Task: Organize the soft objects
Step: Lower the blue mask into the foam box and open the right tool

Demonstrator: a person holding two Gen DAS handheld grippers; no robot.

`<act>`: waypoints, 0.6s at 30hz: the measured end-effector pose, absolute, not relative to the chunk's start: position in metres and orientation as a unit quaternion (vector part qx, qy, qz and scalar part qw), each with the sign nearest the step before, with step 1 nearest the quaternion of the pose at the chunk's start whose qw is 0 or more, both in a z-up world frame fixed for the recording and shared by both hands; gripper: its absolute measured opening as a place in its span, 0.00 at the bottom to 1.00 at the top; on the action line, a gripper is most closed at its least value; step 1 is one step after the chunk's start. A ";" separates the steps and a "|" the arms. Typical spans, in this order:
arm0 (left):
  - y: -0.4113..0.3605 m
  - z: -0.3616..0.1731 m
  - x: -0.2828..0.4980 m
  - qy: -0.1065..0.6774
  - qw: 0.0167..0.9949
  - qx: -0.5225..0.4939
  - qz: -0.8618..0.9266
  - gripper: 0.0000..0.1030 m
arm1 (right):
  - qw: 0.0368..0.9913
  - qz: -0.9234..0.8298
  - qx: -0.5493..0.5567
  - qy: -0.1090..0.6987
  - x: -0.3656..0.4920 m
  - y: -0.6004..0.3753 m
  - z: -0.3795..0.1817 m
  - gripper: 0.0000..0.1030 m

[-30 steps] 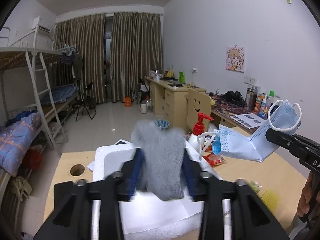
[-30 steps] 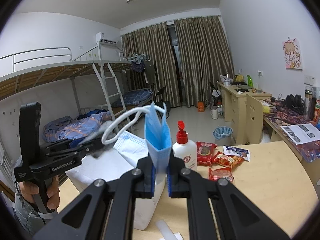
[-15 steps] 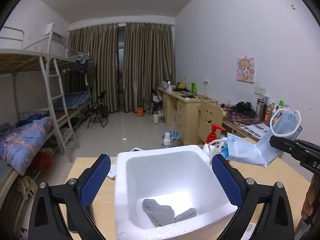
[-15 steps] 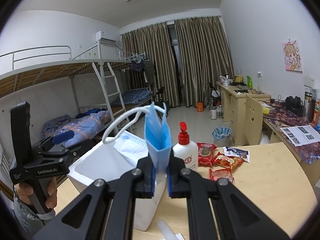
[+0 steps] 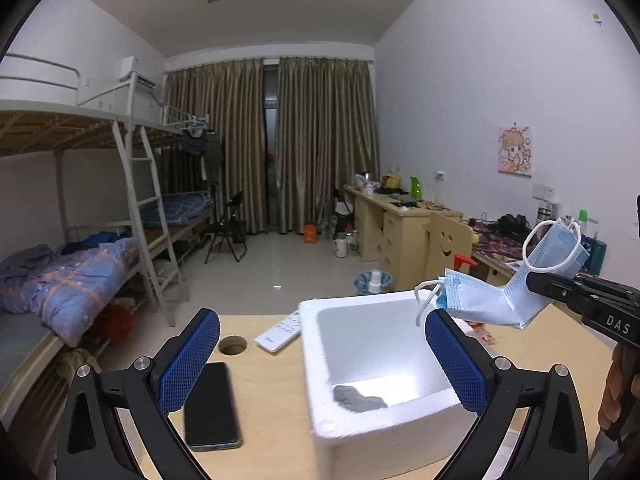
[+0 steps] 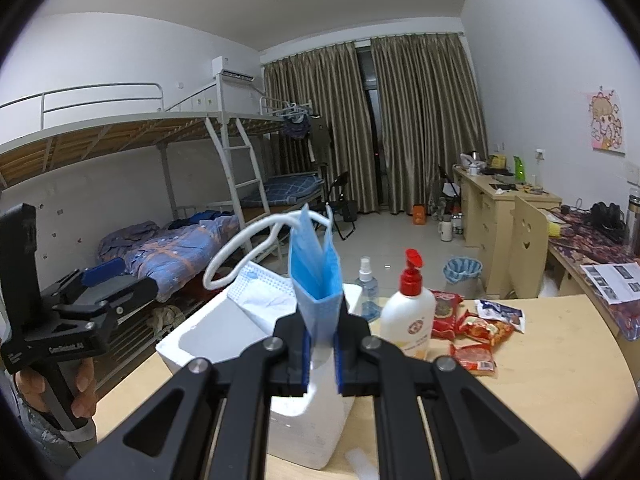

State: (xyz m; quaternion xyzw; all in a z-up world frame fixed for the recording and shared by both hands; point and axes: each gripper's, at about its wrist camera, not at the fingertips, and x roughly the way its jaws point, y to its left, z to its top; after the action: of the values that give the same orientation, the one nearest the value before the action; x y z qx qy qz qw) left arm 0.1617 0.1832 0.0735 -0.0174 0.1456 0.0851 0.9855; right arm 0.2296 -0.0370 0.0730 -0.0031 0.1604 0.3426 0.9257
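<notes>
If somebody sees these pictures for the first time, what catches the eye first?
The blue face mask, pinched upright in the right hand-held gripper above the table. Next, the white foam box just below it, with a grey sock on its bottom. The left hand-held gripper stands wide open, empty.

I see the foam box [image 5: 384, 364] open-topped, only a grey cloth [image 5: 358, 397] on its floor. A phone [image 5: 210, 406] and remote [image 5: 279, 330] occupy the table [image 5: 272, 400] to its left. To its right, I find a lotion bottle [image 6: 407, 312], spray bottle [image 6: 367, 288] and snack packets [image 6: 476, 332] crowding the far side.

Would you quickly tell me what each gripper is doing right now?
Left gripper: open, fingers wide apart, holding nothing.
Right gripper: closed on the blue face mask.
</notes>
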 end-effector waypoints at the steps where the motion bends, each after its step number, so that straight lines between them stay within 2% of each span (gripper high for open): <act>1: 0.185 0.074 0.159 0.145 0.985 -0.018 0.088 1.00 | 0.925 0.344 -0.005 0.161 0.229 -0.035 0.073 0.12; 18: 0.208 0.072 0.124 0.143 0.982 -0.020 0.126 1.00 | 0.913 0.371 -0.023 0.171 0.232 0.005 0.073 0.12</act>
State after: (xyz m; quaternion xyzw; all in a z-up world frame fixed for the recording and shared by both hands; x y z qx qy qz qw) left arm 0.1237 0.2076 0.0721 -0.0201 0.1431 0.1255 0.9815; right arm 0.2319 0.0053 0.0728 -0.0227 0.1709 0.3707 0.9126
